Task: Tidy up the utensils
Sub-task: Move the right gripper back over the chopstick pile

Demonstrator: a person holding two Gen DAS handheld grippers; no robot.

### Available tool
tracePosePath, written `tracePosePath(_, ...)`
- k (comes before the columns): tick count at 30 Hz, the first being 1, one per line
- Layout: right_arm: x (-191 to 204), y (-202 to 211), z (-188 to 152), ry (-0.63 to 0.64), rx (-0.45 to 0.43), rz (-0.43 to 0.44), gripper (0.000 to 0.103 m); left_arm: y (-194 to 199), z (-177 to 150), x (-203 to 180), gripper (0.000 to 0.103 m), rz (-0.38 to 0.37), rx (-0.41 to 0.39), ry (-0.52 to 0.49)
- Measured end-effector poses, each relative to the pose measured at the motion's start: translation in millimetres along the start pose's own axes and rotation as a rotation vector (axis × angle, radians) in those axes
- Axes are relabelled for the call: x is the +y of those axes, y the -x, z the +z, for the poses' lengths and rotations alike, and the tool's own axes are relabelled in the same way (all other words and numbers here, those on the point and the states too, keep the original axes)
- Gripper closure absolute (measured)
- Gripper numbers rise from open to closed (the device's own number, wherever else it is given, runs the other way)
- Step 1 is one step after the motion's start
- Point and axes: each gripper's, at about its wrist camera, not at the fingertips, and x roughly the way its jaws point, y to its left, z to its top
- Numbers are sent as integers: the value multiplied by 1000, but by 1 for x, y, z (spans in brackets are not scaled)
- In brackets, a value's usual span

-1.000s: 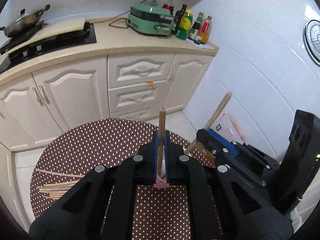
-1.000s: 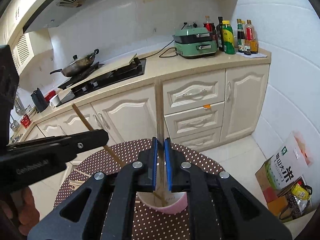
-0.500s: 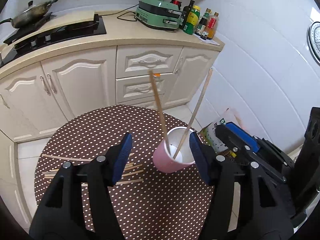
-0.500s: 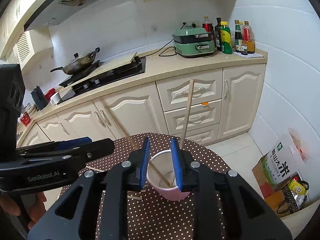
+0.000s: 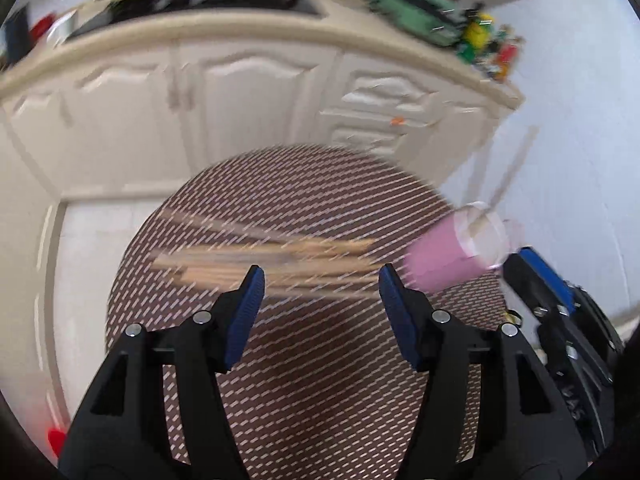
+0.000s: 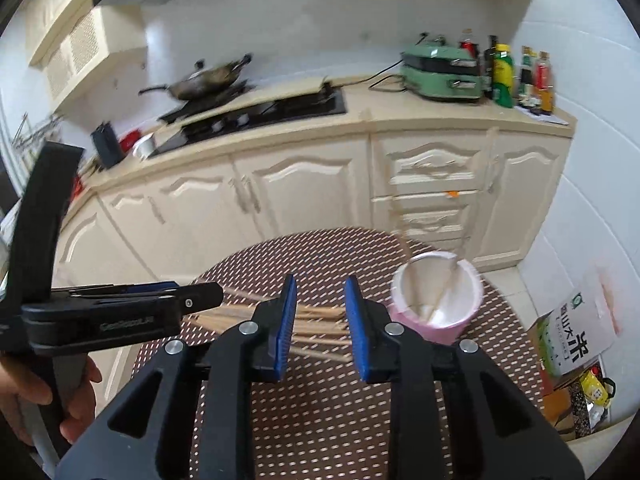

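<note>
Now both tongs empty: left tongs (image 5: 320, 286) spread wide, right tongs (image 6: 320, 312) just opening, part-spread. Beyond them loose chopsticks (image 6: 316, 320) lie on dotted bench (image 6: 320, 420); pink cup (image 6: 436, 300) holds two more.

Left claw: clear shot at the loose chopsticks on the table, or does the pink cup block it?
Probably yes. The left claw is open and empty, with the loose chopsticks just beyond its tips on the dotted table. The pink cup stands off to the side, not between them.
</note>
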Motion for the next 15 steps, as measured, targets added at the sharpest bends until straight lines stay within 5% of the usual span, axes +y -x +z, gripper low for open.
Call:
tracePosePath(8, 24, -38, -12, 66, 100, 42, 78, -43, -19, 53, 44, 74, 137, 134)
tracePosePath(15, 18, -69, -17, 90, 167, 60, 77, -86, -19, 53, 44, 83, 207, 190)
